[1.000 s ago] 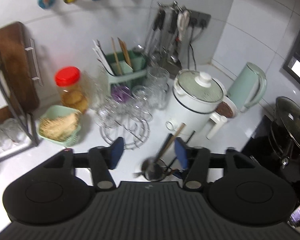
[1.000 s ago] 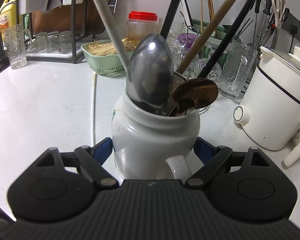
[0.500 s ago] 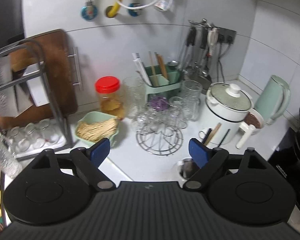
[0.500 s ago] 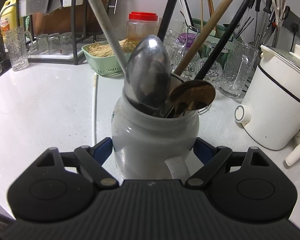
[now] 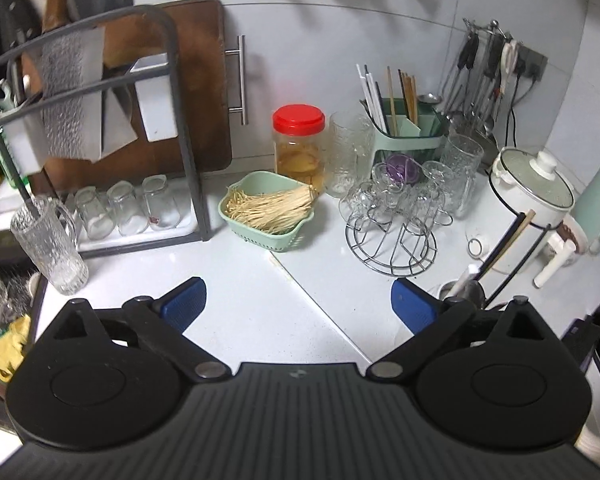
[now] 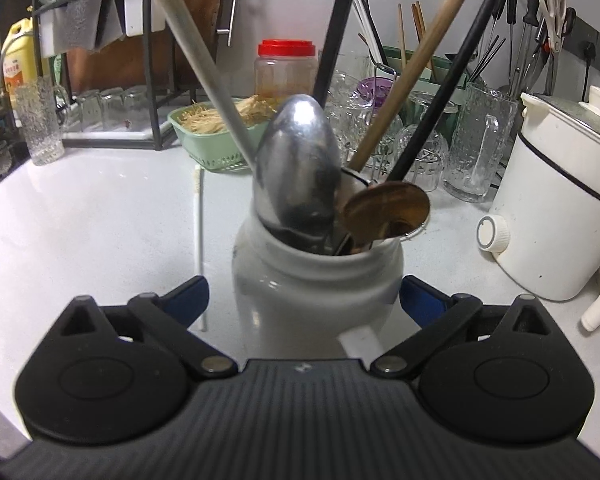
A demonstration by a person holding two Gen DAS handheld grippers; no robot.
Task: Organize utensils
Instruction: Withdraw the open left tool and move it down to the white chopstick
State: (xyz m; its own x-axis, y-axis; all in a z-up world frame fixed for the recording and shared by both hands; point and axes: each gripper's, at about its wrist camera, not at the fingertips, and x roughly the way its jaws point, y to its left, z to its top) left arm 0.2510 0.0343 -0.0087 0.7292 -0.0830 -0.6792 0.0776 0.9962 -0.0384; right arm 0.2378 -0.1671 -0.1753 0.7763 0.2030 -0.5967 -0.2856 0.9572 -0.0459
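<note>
Left wrist view
Left gripper: jaws opening, blue pads spread wide, only bare white countertop between them.
Utensil jar: white ceramic jar at near right, mostly hidden behind the right finger; a wooden handle and dark handles lean out of it toward the white electric pot with speckled lid.
Middle of counter: pale green basket of thin yellow sticks, with a red-lidded clear plastic jar just behind it.
Far right: green chopstick caddy holding chopsticks, beside a wire rack of upturned glasses.
Far left: dark metal dish rack with a brown cutting board behind it; a textured glass tumbler stands at its near left.
Writing: none readable.

Right wrist view
Right gripper: jaws opening; the white ceramic jar stands between the blue pads, a gap showing on each side, so not gripped.
Jar contents: large steel spoon bowl upright at left, round brown wooden ladle bowl at right; grey, black and wooden handles fan upward.
Left far: yellow oil bottle with a red-and-white label, print too small to read.
Right: white electric pot's round knob faces the jar.
On counter: a white chopstick lies left of the jar.
</note>
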